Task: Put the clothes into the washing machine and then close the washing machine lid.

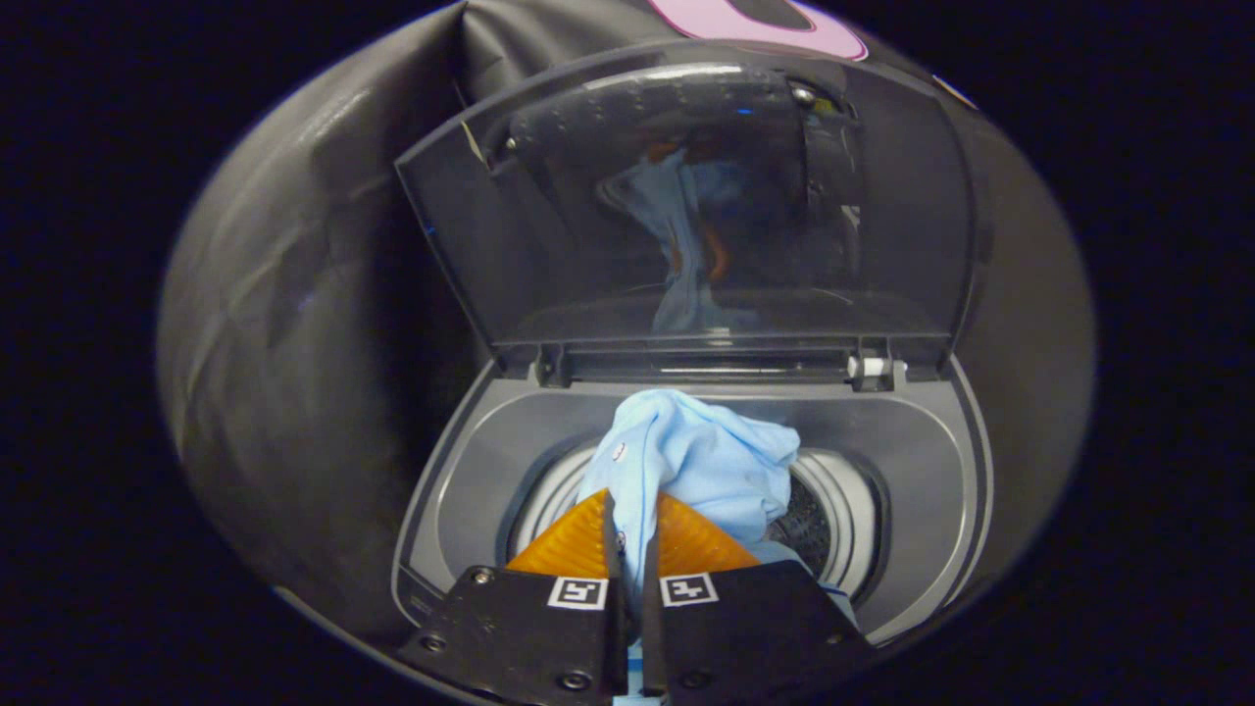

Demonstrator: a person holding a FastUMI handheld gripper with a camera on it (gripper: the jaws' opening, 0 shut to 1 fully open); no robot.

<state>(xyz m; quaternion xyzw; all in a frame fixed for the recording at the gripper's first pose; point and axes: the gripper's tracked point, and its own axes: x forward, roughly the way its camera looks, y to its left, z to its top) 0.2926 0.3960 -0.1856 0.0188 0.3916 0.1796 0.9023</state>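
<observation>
- In the lower centre of the frame, the fingers [630,534] are closed almost together on a fold of one light blue garment [701,461]; both press on the cloth, which runs down through the thin slit between them.
- The garment bunches just ahead of the fingers, over the round drum opening [833,520] of the washing machine [912,461], hiding most of the drum; its lower end is cut off behind the fingers.
- One lid [686,196] stands raised in the upper half, its dark panel dimly mirroring the blue cloth.
- Black booth cloth [294,324] surrounds the machine.
</observation>
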